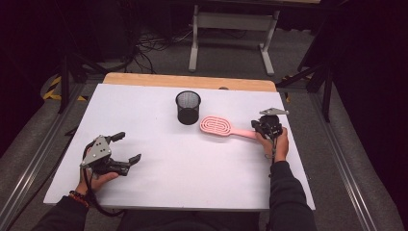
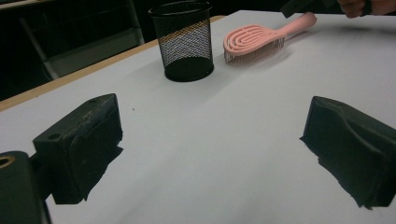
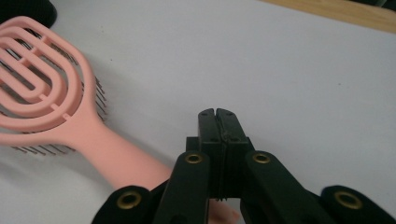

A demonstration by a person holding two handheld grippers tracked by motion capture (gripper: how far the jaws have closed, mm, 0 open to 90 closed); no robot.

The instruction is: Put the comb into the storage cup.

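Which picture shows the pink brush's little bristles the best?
The left gripper view: the pink brush lies side-on, bristles showing under its head. The right gripper view is closer but cuts the head off. The high view shows only its top, from afar.

on the tabletop [image 1: 159, 183] the cup [image 1: 188, 107] stands left of the brush [image 1: 222, 126], whose handle points right, bristles down.
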